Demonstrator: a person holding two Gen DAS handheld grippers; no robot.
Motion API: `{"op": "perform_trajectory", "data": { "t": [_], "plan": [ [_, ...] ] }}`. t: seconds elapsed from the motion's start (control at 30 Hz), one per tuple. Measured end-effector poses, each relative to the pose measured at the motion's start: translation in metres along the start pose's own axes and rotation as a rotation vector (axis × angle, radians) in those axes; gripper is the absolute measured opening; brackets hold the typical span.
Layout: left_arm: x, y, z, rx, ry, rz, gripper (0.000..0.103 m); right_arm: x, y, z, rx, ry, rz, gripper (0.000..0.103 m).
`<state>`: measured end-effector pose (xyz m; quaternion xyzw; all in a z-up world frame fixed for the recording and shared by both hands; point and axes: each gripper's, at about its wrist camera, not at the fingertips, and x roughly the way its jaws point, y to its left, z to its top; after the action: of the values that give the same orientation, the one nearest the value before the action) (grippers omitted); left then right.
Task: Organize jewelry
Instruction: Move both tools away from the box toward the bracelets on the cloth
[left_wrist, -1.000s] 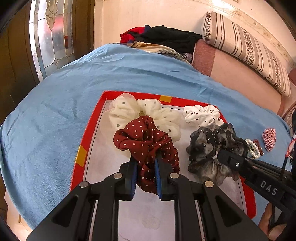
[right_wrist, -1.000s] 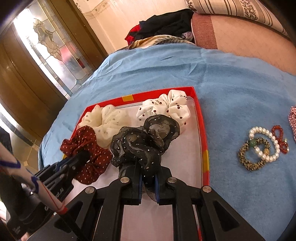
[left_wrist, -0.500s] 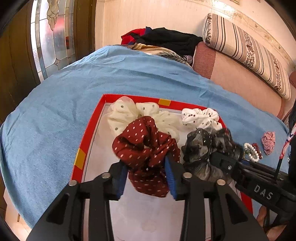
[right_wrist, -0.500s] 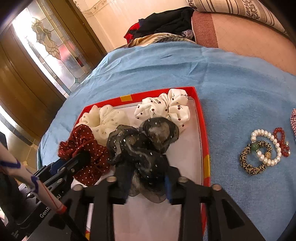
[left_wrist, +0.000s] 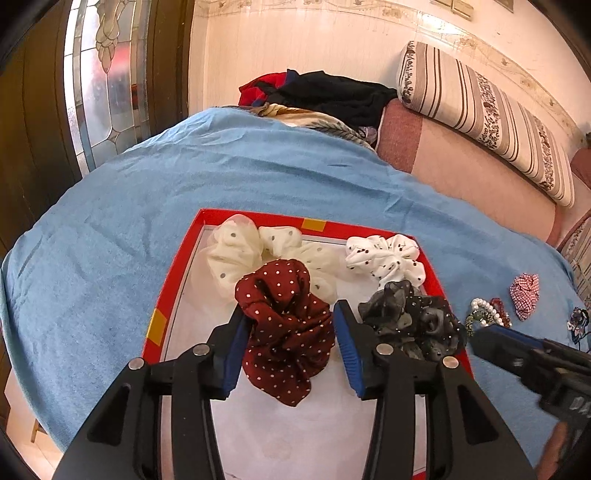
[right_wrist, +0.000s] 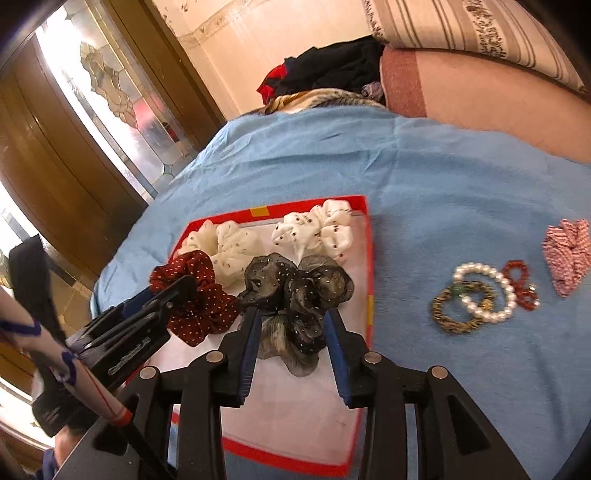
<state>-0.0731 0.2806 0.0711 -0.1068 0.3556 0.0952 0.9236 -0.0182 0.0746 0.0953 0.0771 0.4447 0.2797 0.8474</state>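
Left gripper (left_wrist: 288, 332) open around maroon dotted scrunchie (left_wrist: 286, 328), right gripper (right_wrist: 291, 343) open around black sheer scrunchie (right_wrist: 295, 291); both scrunchies lie in red tray (right_wrist: 369, 258) on bed. Judgement: lift straight out so fabric doesn't snag, then fetch bracelets (right_wrist: 476, 295) beside tray.

Maroon scrunchie (left_wrist: 286, 325) between spread tool (left_wrist: 291, 325) fingers

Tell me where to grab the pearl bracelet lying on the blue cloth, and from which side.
Take the pearl bracelet at its far arc, probably from above. It lies flat, overlapping the leopard-print bracelet on its near-left side, with the red bracelet at its right; the far arc looks free.
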Motion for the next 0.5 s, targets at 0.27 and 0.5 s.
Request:
{"op": "perform_trajectory", "data": {
  "t": [0.27,0.5],
  "plan": [
    [-0.005,-0.015,0.001,0.019,-0.029,0.003,0.044,-0.033,-0.022,0.001,0.049,-0.059,0.021,0.039],
    [-0.009,-0.036,0.000,0.069,-0.053,-0.028,0.046,-0.057,-0.078,0.001,0.132,-0.100,-0.034,0.038]
  ]
}}
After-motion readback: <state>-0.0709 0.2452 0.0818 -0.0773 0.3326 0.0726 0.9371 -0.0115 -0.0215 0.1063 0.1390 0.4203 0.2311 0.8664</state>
